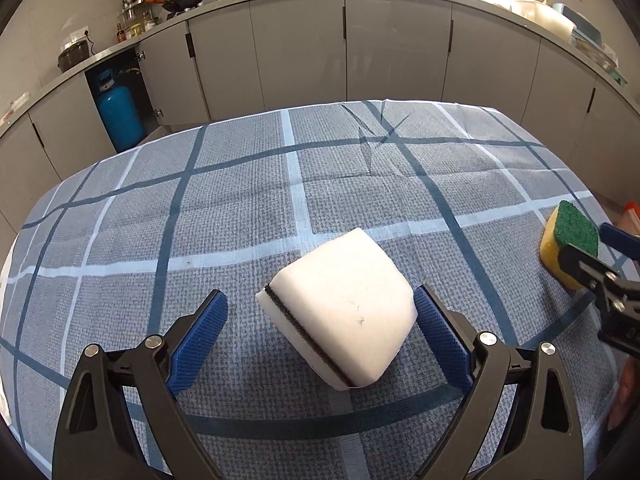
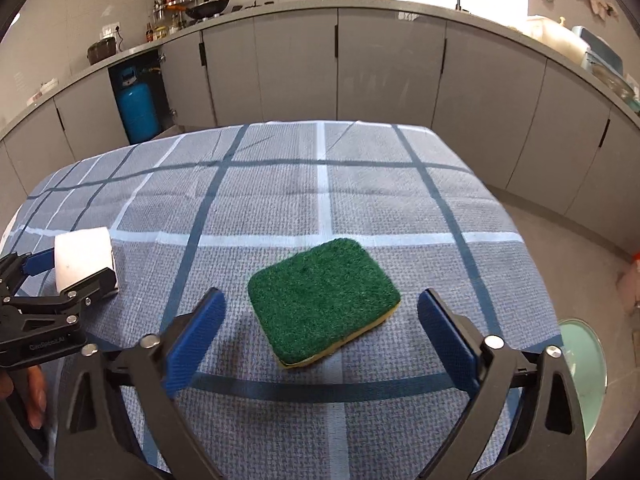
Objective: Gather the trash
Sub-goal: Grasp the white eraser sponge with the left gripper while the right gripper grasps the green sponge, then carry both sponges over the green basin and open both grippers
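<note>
A table draped in a grey checked tablecloth with dark blue and white stripes carries everything here, and the places below are given from it. Near its front edge, at the middle of the left wrist view, lies a white sponge with a thin dark layer running through it, set at an angle to the cloth's stripes. The left gripper has its jaws spread wide around this sponge, one blue pad on each side; the right-hand pad sits just beside the sponge's corner, though whether it touches cannot be told, and the left-hand pad stands clear. Toward the cloth's right edge rests a green-topped yellow sponge, scouring face up, also turned askew to the stripes. The right gripper hangs over it with its jaws apart, a blue pad to either side and a gap showing on both. Seen from the right wrist, the white sponge and left gripper lie at the cloth's left side. Beyond the table's far edge runs a row of grey cabinets, with a blue gas cylinder standing in an open compartment at the left.
</note>
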### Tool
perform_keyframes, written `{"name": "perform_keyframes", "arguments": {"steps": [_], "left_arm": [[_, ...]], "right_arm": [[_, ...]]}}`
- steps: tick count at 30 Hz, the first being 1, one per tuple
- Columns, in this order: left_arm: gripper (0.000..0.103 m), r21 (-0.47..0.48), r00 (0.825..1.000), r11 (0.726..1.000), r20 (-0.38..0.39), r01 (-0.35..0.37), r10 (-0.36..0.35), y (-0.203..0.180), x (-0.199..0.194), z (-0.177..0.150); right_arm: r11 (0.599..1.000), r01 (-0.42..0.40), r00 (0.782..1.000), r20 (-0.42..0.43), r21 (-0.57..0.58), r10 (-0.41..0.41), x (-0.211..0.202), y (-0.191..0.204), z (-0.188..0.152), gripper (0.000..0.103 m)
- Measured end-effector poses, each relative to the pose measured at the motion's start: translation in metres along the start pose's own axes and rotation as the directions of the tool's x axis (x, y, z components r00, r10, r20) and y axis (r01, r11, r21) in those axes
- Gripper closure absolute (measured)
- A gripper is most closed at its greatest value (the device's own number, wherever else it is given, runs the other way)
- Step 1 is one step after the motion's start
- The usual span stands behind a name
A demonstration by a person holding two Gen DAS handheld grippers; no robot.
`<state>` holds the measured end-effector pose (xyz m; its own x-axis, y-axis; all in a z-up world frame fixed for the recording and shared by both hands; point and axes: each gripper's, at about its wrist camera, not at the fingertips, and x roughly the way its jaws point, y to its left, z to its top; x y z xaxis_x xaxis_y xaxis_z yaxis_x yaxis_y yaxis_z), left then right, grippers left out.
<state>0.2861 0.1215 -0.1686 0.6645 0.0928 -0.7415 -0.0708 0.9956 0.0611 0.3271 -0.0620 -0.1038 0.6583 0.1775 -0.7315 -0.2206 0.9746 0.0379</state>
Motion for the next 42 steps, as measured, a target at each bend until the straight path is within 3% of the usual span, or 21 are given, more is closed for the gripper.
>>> {"name": "perform_keyframes", "arguments": {"steps": [4, 10, 20, 28, 42], "left_arm": [[0.038, 0.011, 0.999, 0.999, 0.008, 0.045, -0.045, -0.003, -0.002, 0.000], [0.045, 0.037, 0.999, 0.999, 0.036, 0.034, -0.035, -0.010, -0.012, -0.004], [0.045, 0.058, 0.993, 0.997, 0.106, 0.051, -0.057, -0.025, -0.051, 0.003], [0.045, 0.133, 0.984, 0.988, 0.151, 0.076, -0.096, -0.069, -0.076, 0.012], [0.045, 0.283, 0.962, 0.950, 0.195, 0.134, -0.194, -0.149, -0.107, 0.015]], "right_arm": [[1.000, -0.023, 1.000, 0.021, -0.004, 0.023, -0.007, 0.001, -0.004, 0.033], [1.000, -0.018, 0.997, 0.076, -0.010, 0.018, -0.031, 0.001, -0.010, 0.033], [0.999, 0.007, 0.989, 0.150, 0.033, -0.012, -0.075, -0.026, -0.025, 0.033], [0.996, 0.027, 0.979, 0.200, 0.079, -0.042, -0.106, -0.053, -0.036, 0.033], [0.982, 0.073, 0.962, 0.248, 0.176, -0.116, -0.146, -0.107, -0.056, 0.033]]}}
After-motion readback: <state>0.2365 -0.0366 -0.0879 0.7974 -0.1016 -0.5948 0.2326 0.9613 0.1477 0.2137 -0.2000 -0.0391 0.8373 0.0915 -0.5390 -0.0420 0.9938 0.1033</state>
